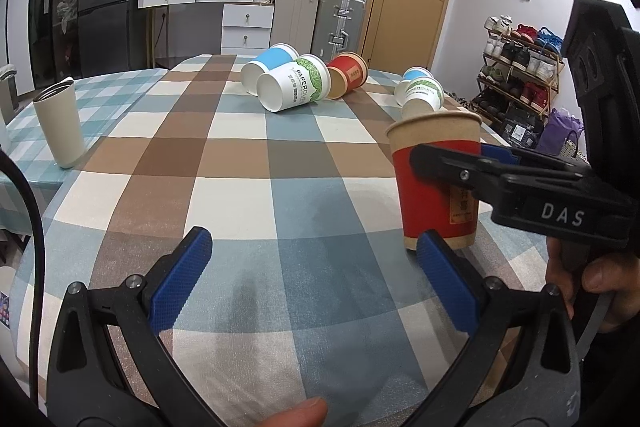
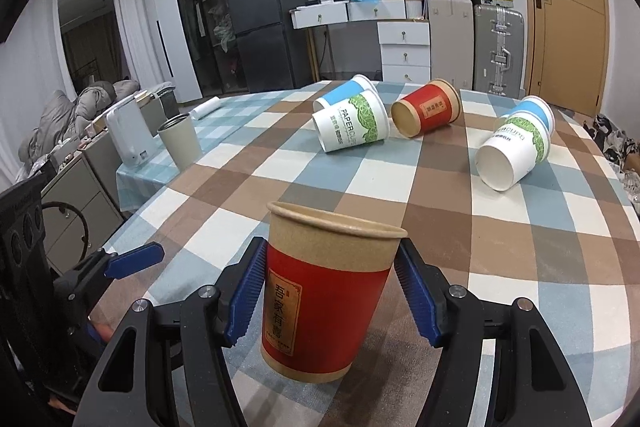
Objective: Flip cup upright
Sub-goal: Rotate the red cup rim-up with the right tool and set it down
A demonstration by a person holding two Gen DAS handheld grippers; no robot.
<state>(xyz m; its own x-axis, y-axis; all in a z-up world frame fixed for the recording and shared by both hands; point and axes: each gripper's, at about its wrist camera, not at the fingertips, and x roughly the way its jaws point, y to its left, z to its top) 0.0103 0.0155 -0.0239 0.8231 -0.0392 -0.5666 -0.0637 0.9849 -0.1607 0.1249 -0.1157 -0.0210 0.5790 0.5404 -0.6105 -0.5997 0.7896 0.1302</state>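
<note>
Here the red paper cup (image 2: 324, 299) stands upright on the tabletop (image 2: 500, 247), a tapered cylinder with a kraft-brown band under its rolled rim, a matte red sleeve and a tan label of printed characters. The right hand-held gripper (image 2: 332, 295) brackets it at mid-height: the ribbed blue pad on the left lies against the sleeve, while the right one sits just off the wall, so whether it is actually clamped cannot be told. In the left wrist view the same cup (image 1: 438, 183) is crossed by that black finger arm. The left hand-held gripper (image 1: 316, 283) hangs with its blue textured pads spread wide apart over the cloth, holding nothing, its right pad near the cup's base.

The tabletop wears a soft checked cloth in brown, cream and grey-blue. Farther back, five more paper cups lie on their sides: a white green-leaf cup (image 2: 352, 127) touching a blue-banded cup (image 2: 344, 93), a second red cup (image 2: 426, 111) beside them, and another white and blue pair (image 2: 516, 143) to the right. A smooth grey tumbler (image 2: 180, 143) stands upright at the left edge.
</note>
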